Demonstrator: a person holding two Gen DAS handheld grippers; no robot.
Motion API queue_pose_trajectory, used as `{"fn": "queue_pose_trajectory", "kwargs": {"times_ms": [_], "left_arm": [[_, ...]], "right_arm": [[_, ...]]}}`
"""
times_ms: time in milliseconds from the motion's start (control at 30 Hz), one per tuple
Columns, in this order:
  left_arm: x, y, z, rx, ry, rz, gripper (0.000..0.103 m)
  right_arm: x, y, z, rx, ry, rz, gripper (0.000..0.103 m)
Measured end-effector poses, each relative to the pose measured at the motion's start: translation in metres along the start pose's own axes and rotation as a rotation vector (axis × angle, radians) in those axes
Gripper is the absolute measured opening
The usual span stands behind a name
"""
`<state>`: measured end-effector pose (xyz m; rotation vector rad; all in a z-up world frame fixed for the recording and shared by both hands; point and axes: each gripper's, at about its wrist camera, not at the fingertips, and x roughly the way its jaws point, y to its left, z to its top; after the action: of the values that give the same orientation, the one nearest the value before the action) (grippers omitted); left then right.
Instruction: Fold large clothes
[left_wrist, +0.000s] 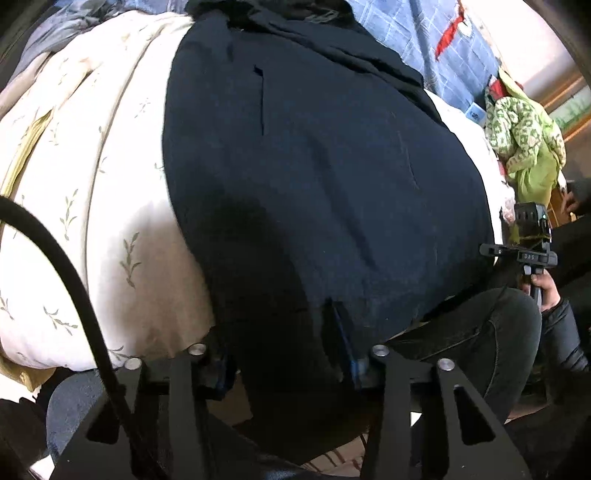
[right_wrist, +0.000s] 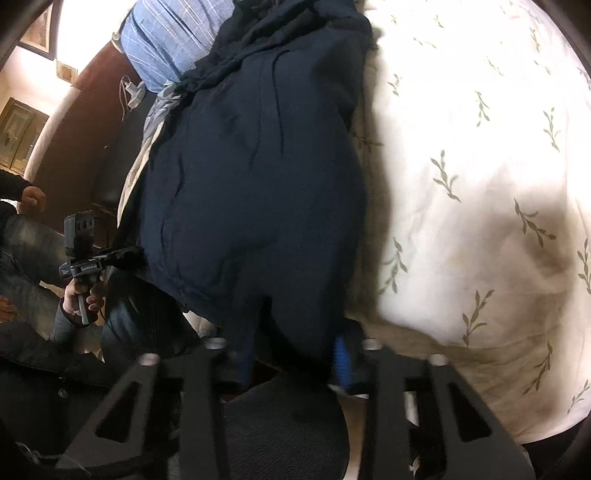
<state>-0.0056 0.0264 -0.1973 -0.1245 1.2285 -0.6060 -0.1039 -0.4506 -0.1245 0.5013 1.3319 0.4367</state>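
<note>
A large navy garment (left_wrist: 314, 166) (right_wrist: 240, 184) lies spread on a bed, and its near hem hangs over the bed's edge. In the left wrist view my left gripper (left_wrist: 288, 369) has the hem bunched between its blue-padded fingers (left_wrist: 349, 350), which press on the cloth. My right gripper (right_wrist: 293, 363) grips the hem the same way at the garment's other near corner, somewhat blurred. Each view shows the other gripper from the side, held in a hand: the right gripper (left_wrist: 517, 254) and the left gripper (right_wrist: 88, 266), both at the garment's edge.
A cream bed cover (left_wrist: 92, 184) (right_wrist: 480, 147) with a leaf print lies under the garment. Blue checked cloth (left_wrist: 424, 44) (right_wrist: 173, 40) is piled at the far end. A green patterned garment (left_wrist: 524, 140) hangs at the right. A black cable (left_wrist: 66, 266) crosses the left. A dark trouser leg (left_wrist: 498, 332) is beside the bed.
</note>
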Motion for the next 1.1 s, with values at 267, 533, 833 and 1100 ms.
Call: {"fn": "queue_pose_trajectory", "kwargs": {"times_ms": [267, 533, 833, 1100], "left_arm": [[-0.002, -0.004, -0.001, -0.007, -0.009, 0.02, 0.038], [-0.006, -0.006, 0.008, -0.003, -0.008, -0.003, 0.04], [0.001, 0.006, 0.004, -0.023, 0.029, -0.032, 0.022], [-0.006, -0.002, 0.002, 0.009, 0.009, -0.033, 0.01]], "right_arm": [[-0.001, 0.0, -0.001, 0.014, 0.011, 0.019, 0.027], [0.002, 0.007, -0.005, 0.005, 0.038, 0.05, 0.051], [-0.004, 0.01, -0.006, -0.006, 0.033, 0.045, 0.015], [-0.015, 0.035, 0.0, -0.027, -0.013, 0.06, 0.013]]}}
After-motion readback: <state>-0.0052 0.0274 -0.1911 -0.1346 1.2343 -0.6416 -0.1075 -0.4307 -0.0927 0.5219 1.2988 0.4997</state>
